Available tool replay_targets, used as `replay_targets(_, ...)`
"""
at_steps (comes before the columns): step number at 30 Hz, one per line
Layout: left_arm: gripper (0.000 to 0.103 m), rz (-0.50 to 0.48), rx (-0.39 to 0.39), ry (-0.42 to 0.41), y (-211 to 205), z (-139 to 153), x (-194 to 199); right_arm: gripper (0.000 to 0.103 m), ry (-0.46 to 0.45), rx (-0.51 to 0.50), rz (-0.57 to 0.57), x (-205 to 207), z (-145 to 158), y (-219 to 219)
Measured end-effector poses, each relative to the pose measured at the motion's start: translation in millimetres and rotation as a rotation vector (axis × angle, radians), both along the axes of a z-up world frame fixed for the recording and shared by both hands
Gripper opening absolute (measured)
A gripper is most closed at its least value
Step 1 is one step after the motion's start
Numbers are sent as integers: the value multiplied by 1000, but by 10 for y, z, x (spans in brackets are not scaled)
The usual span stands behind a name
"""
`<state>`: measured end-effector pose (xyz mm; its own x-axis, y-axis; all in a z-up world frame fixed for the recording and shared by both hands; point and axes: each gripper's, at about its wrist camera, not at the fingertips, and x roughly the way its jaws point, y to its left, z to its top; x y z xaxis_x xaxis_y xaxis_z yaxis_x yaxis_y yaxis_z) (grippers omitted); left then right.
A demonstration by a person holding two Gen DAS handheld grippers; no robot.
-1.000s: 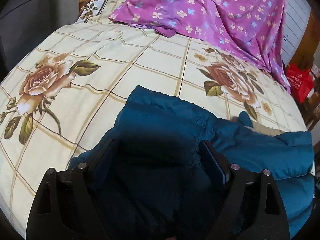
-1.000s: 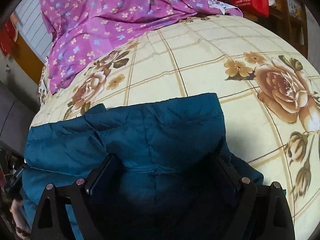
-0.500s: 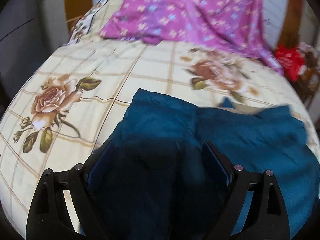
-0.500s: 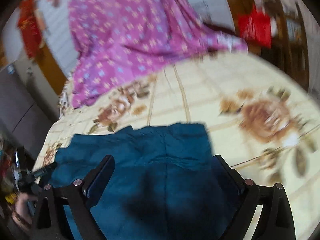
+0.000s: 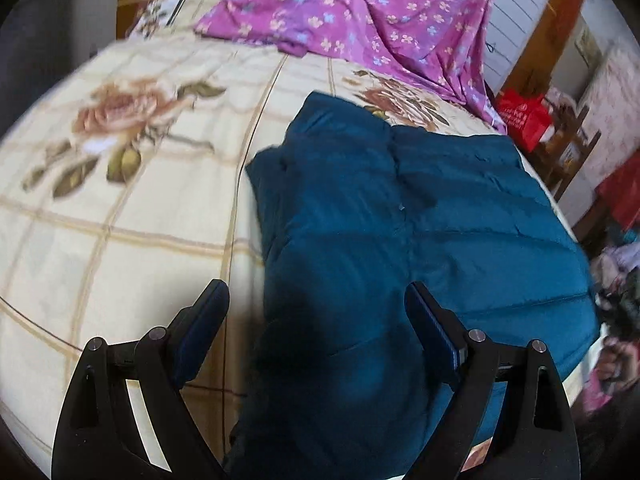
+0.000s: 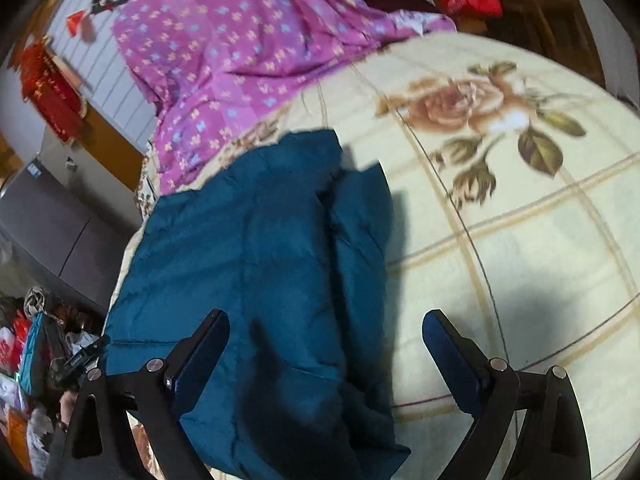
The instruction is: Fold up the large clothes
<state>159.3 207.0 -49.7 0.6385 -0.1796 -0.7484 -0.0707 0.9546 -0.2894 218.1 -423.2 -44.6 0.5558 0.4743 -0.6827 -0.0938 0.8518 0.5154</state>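
Observation:
A teal quilted jacket lies folded on the cream rose-print bedspread. It also shows in the right wrist view. My left gripper is open and empty, raised above the jacket's near left edge. My right gripper is open and empty, raised above the jacket's near right edge. Neither touches the fabric.
A purple flowered sheet lies bunched at the far end of the bed. A red bag and wooden furniture stand past the bed's right edge. Clutter lies on the floor beside the bed.
Both grippers have pulled back and up from the jacket. The jacket, which filled the space between the jaws before, now lies flat and free on the bed.

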Motion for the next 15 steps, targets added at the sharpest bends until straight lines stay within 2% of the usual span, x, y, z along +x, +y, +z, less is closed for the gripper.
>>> replay_targets(4,89,26,-108,44,165,-122,79,97,60,-5,45,135,-173,58)
replay_targets(8,90,-9,-191,119,247,-206,227,103,34,-16,92,217,-177,84)
replay_targets(15,90,-180,-164,261,196,-162,698,103,73,-18,192,356,-193,74)
